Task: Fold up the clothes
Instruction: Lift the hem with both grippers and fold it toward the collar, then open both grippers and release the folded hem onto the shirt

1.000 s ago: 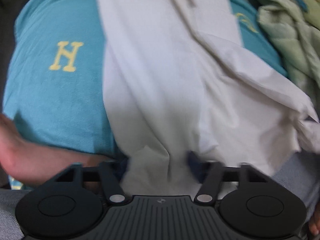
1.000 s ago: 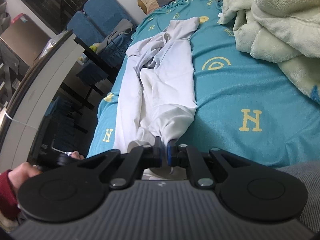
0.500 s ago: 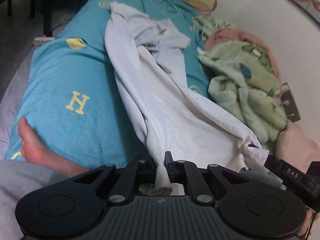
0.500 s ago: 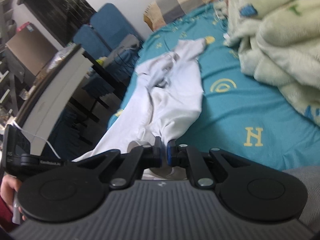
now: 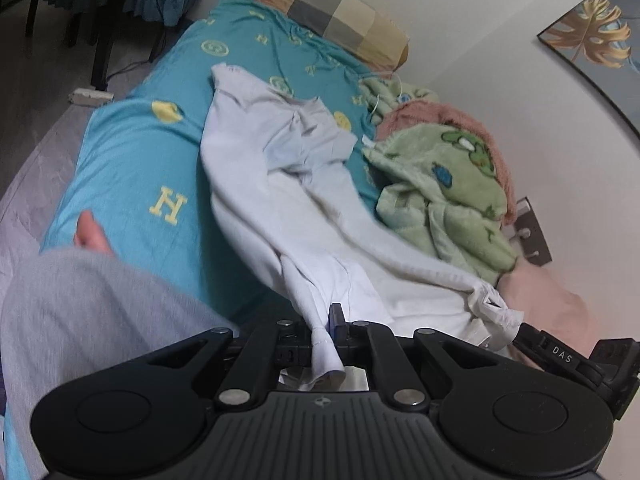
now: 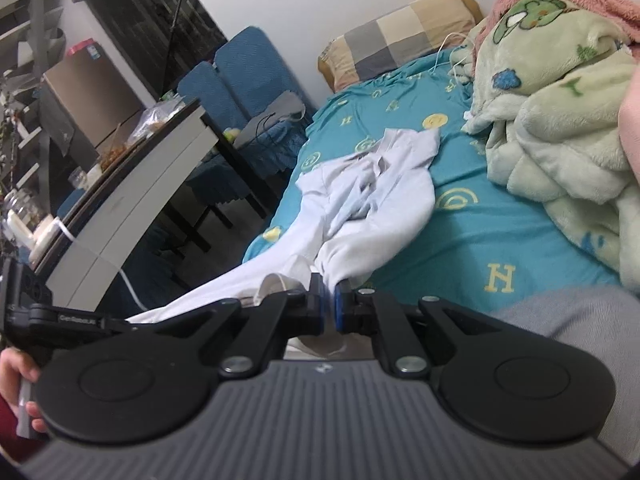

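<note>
While I am holding both units low at the near end of the bed (image 5: 132,168), I am noting that the white garment (image 5: 256,168) is handling as light, limp cloth: it is sagging between the two holds and will be drooping wherever unsupported, so I judge the hem corners the proper places to take it. My left gripper (image 5: 325,330) is pinching a bunched fold of its near edge, fingers pressed together on the cloth. My right gripper (image 6: 329,312) is likewise pinching the other near corner, fingers closed on a gathered tuft. The garment is lying lengthwise on the teal sheet, its far end crumpled and twisted toward the checked pillow (image 5: 340,4), its near end lifted off the bed. It is appearing plain white, thin and heavily creased, with a pale bluish inner layer showing at the rumpled middle. A green fleece blanket (image 5: 440,196) is lying heaped just beside it.
</note>
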The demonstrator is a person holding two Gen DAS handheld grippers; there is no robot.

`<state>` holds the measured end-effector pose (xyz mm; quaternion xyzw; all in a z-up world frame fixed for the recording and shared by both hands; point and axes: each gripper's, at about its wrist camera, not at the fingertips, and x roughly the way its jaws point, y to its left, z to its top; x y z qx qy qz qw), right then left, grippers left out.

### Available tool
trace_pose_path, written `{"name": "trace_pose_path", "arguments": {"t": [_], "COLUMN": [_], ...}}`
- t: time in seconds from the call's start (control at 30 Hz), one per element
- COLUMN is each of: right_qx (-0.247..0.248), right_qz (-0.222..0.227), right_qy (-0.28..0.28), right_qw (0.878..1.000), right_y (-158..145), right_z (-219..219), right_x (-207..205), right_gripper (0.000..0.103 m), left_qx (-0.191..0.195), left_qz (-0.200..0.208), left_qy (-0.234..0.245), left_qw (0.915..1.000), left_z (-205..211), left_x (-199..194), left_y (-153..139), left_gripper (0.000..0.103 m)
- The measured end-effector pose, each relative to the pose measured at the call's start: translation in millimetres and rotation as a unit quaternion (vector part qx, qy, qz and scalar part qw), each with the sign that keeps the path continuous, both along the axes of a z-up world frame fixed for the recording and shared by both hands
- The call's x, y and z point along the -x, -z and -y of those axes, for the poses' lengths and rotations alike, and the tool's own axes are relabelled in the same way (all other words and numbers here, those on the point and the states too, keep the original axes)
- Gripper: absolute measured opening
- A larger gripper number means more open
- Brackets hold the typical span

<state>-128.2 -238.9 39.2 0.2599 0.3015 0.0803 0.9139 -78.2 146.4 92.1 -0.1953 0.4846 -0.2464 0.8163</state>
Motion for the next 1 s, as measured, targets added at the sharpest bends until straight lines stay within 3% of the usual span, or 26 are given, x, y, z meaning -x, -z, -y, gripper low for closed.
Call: {"name": "trace_pose_path", "arguments": {"t": [0.17, 0.3, 0.47, 0.67, 0.8, 0.87, 1.0], "right_qx": [0.003, 0.012, 0.046, 0.101, 0.110, 0.087, 0.047], "right_qz": [0.000, -0.008, -0.030, -0.075, -0.104, -0.125, -0.131], "right_qy": [0.014, 0.023, 0.027, 0.018, 0.018, 0.027, 0.041], "right_qw": [1.000, 1.000, 0.998, 0.992, 0.988, 0.988, 0.989], "right_y": [3.1, 18.7, 54.6, 114.8, 153.8, 170.1, 175.5], "right_z": [8.6, 15.6, 17.8, 16.4, 20.4, 26.2, 34.8], "right_x": [-62.7, -131.2, -218.7, -308.4, -338.7, -345.7, -345.9], "right_gripper": [0.008, 0.008, 0.008, 0.008, 0.009, 0.009, 0.011], "left_qx": [-0.027, -0.053, -0.091, -0.123, -0.151, -0.160, -0.170], "left_qz": [0.045, 0.069, 0.088, 0.058, 0.028, 0.016, 0.020], "left_qy": [-0.017, -0.034, -0.059, -0.065, -0.061, -0.057, -0.054], "left_qw": [0.9985, 0.9956, 0.9903, 0.9886, 0.9862, 0.9853, 0.9837], "left_z": [21.8, 45.8, 67.3, 88.5, 99.1, 102.2, 104.6], "left_x": [-61.4, -129.6, -215.7, -302.0, -330.6, -336.6, -336.0], "left_y": [-13.6, -1.0, 45.7, 122.8, 168.9, 185.7, 190.5], "left_gripper": [0.007, 0.007, 0.007, 0.007, 0.009, 0.010, 0.014]}}
